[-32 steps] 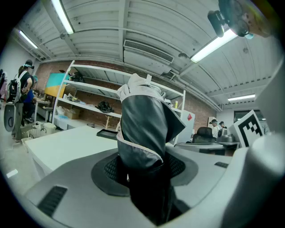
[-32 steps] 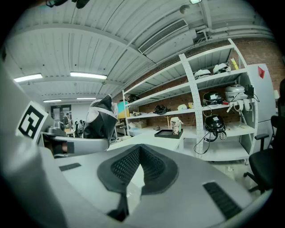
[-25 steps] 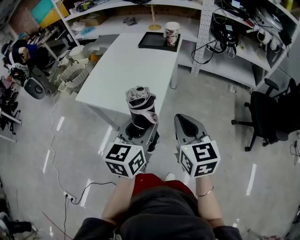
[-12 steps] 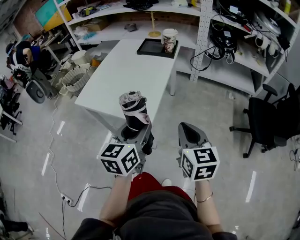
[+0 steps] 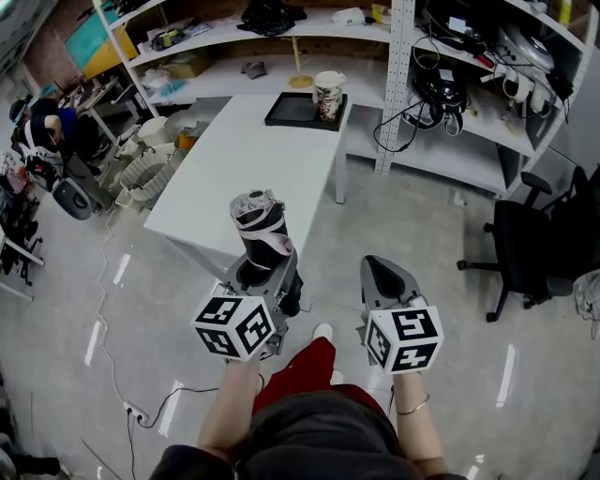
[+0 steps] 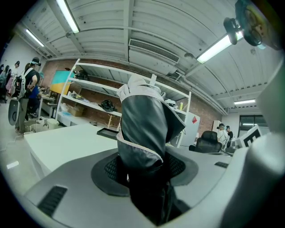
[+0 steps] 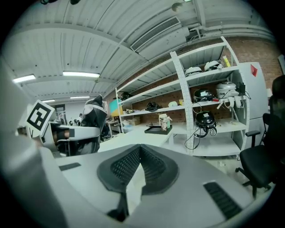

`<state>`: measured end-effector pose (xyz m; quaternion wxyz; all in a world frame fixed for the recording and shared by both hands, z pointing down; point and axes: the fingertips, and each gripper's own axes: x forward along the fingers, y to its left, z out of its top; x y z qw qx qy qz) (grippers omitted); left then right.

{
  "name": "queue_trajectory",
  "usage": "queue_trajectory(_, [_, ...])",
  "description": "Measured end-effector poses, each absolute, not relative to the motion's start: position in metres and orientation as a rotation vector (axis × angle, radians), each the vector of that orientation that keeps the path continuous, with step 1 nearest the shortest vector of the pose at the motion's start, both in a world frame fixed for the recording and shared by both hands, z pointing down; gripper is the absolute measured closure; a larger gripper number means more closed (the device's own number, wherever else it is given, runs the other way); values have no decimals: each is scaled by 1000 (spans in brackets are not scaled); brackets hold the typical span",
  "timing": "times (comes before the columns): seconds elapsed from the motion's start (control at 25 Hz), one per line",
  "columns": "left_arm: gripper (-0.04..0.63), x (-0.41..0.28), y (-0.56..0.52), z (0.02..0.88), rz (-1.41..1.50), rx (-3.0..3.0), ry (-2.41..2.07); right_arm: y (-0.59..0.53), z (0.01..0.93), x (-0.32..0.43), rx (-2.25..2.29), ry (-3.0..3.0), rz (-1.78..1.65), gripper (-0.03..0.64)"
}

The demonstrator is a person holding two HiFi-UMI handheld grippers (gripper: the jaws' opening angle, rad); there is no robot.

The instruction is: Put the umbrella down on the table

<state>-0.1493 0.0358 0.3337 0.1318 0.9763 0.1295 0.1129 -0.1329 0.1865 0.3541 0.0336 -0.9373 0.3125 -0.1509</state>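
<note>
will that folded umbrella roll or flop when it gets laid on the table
The umbrella is a short roundish folded bundle, so laid sideways on the table it may roll a little. Its loose fabric looks soft and would probably damp that. It stands up from the left tongs without sagging, so its core seems stiff.

Bright, even; ceiling strip lights (image 6: 219,46); refl streaks on floor (image 5: 94,339); fisheye w/ dark corners.

Lower end of the umbrella (image 5: 262,228) buried between the jaws of the left gripper (image 5: 266,274), person (image 5: 314,433) cut off at the head view's bottom edge, office chair (image 5: 544,234) clipped at the right, shelf clutter (image 5: 270,13) too small to identify.
</note>
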Motion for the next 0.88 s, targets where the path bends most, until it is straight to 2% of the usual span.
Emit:
queue_trajectory(0.32, [394, -105, 33, 337, 322, 2830, 383, 191, 363, -93, -2902, 937, -497, 598])
queue_trajectory(0.88, [394, 10, 3, 354, 383, 2800, 300, 150, 377, 29, -2858, 1054, -573, 598])
